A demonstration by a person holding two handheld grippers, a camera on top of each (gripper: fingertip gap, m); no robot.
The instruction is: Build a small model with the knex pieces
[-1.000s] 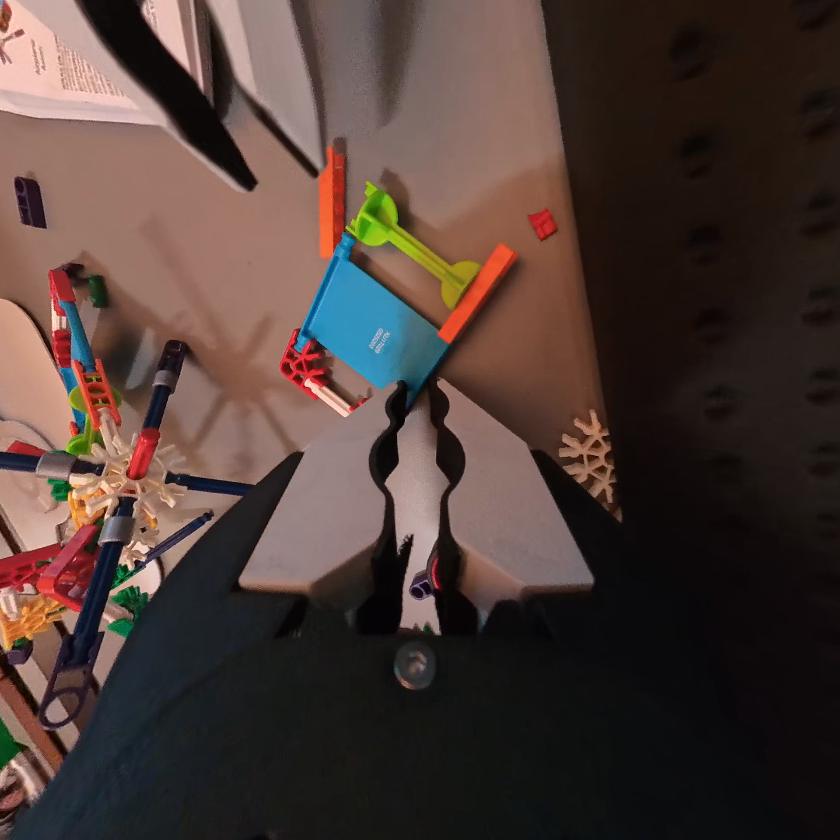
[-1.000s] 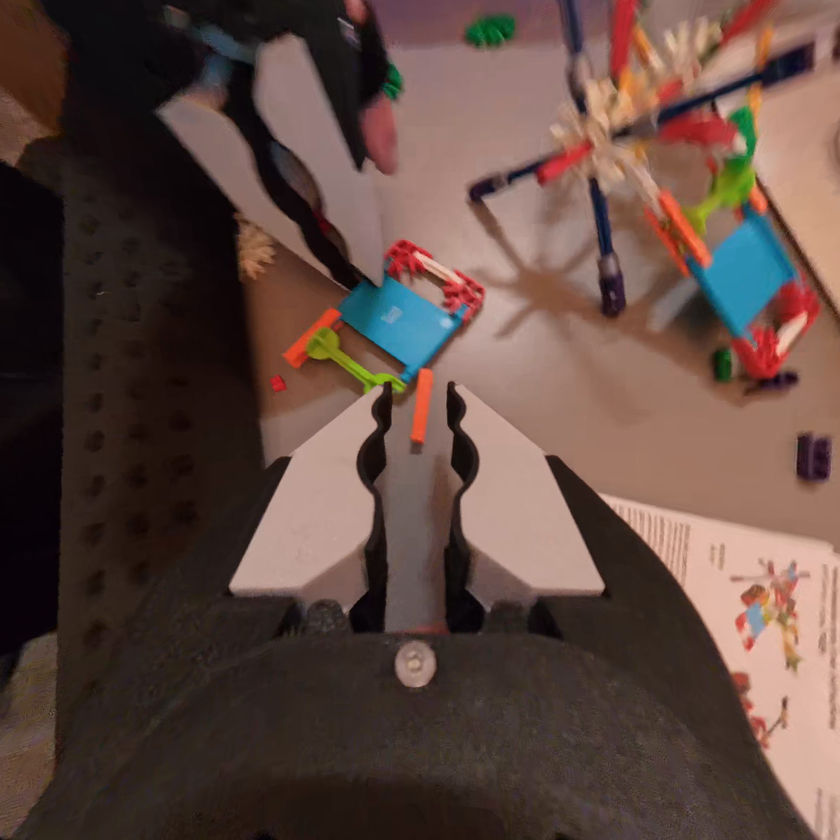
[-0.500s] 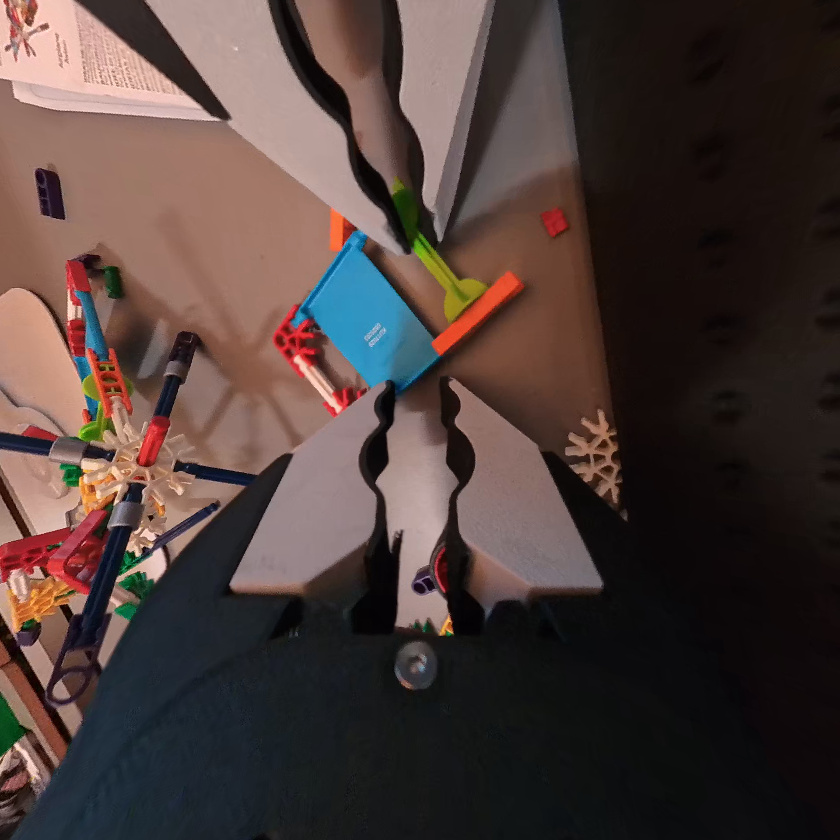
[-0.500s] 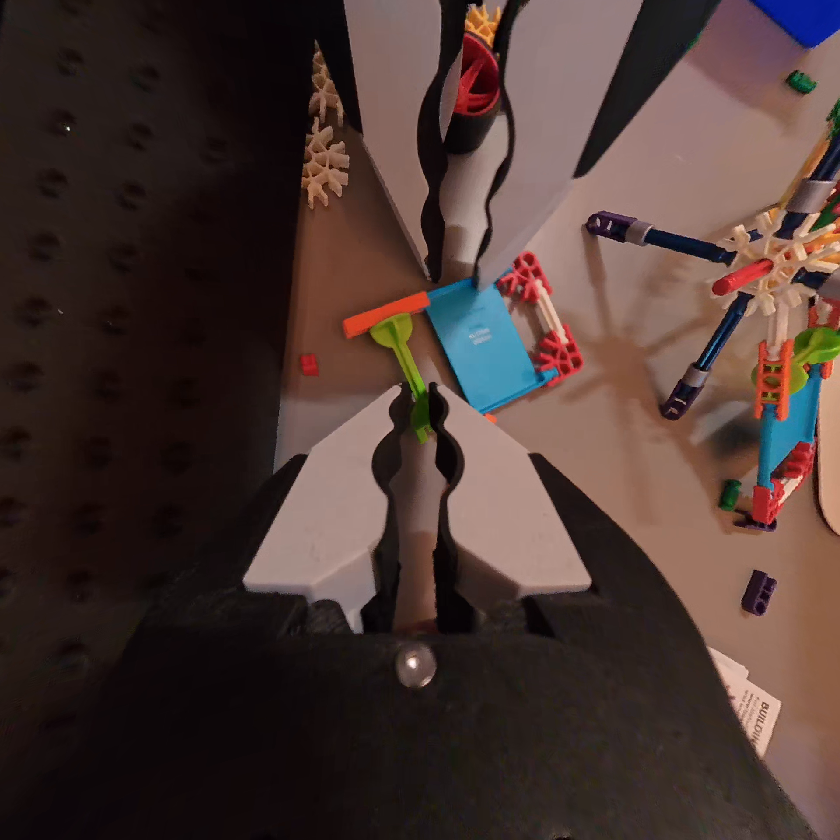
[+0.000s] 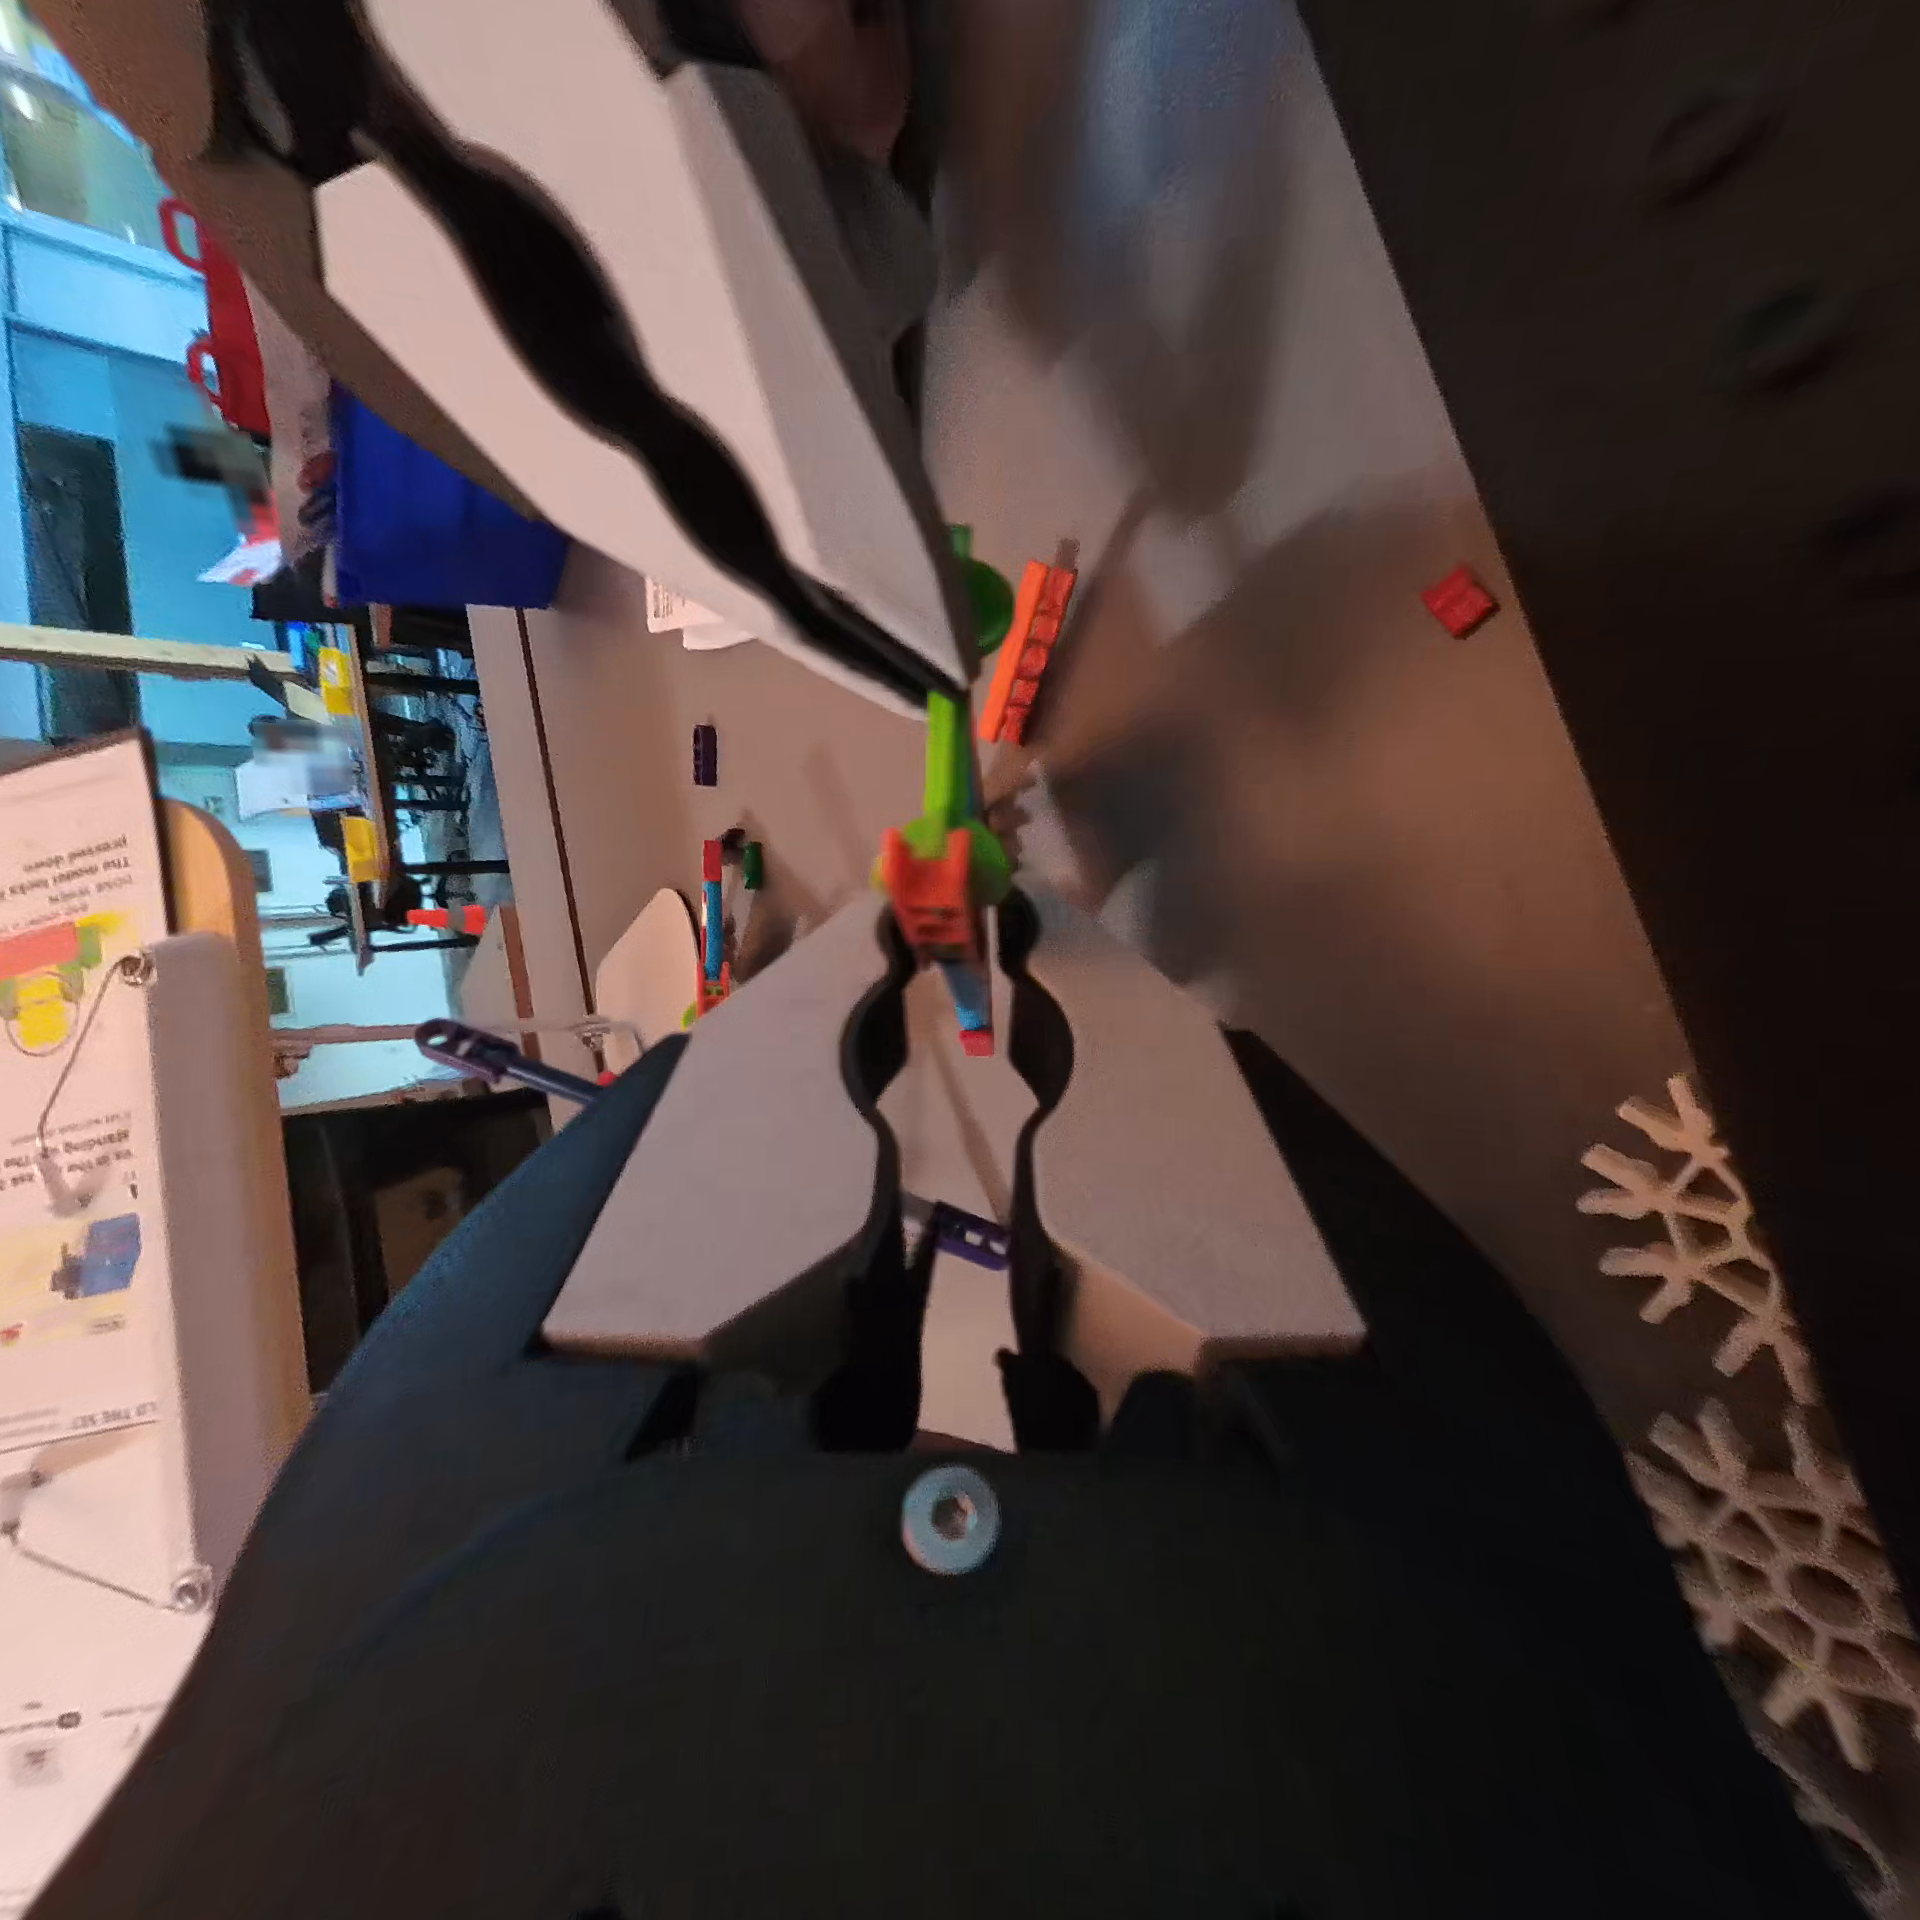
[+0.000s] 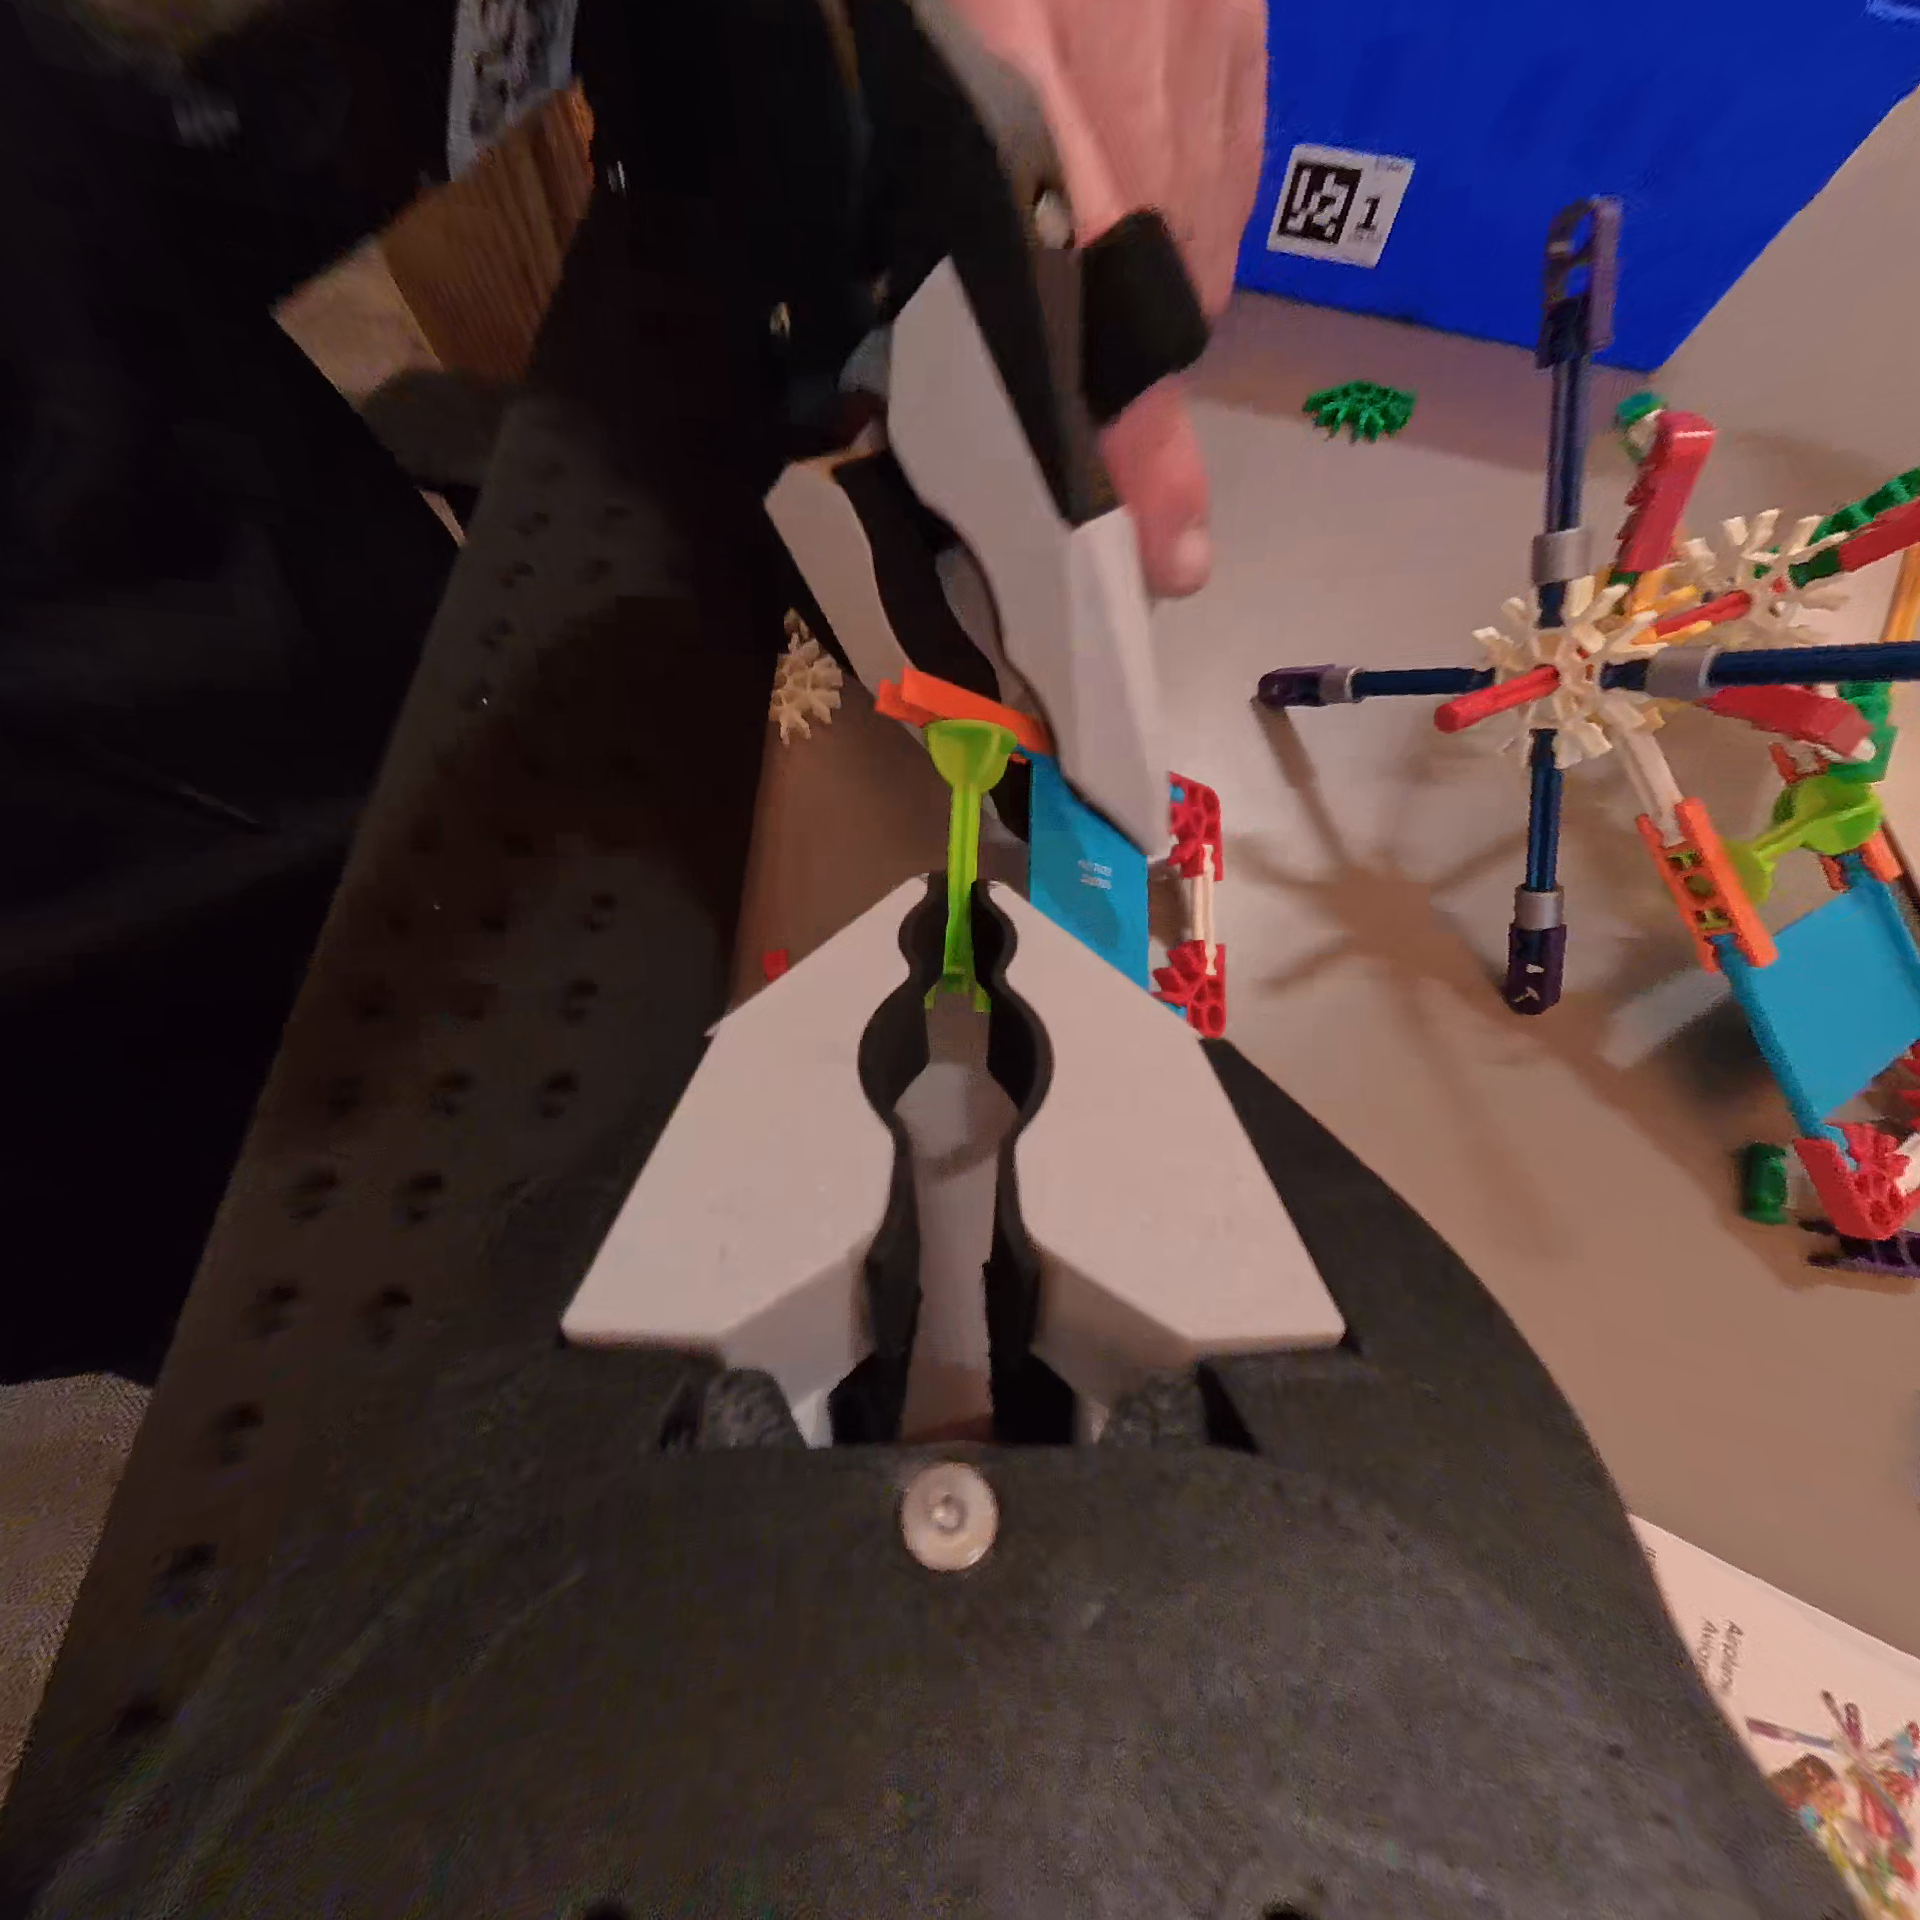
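Note:
A small toy assembly is held between both grippers, tilted up off the grey table (image 6: 1403,1039). It has a blue panel (image 6: 1081,883), a lime green rod (image 6: 961,831) with disc ends, orange ladder pieces (image 6: 935,701) and red connectors (image 6: 1195,982). My right gripper (image 6: 961,909) is shut on the green rod. My left gripper (image 5: 948,925) is shut on the assembly at its orange end piece (image 5: 928,899) and the edge-on blue panel (image 5: 971,1003). In the right wrist view the left gripper (image 6: 1127,810) pinches the panel's upper corner. The right gripper (image 5: 951,675) shows at the top of the left wrist view.
A large spoked wheel model (image 6: 1579,665) stands to the right. A blue bin (image 6: 1610,156) is behind it. A black perforated board (image 6: 468,831) borders the table. White snowflake connectors (image 5: 1683,1216), a small red piece (image 5: 1460,603) and an instruction sheet (image 6: 1818,1714) lie around. Left tips to right tips: about 4 centimetres.
The right gripper came in and shut on the green rod. The left gripper shut on the panel end. The assembly has gone from lying flat to raised and tilted up between them.

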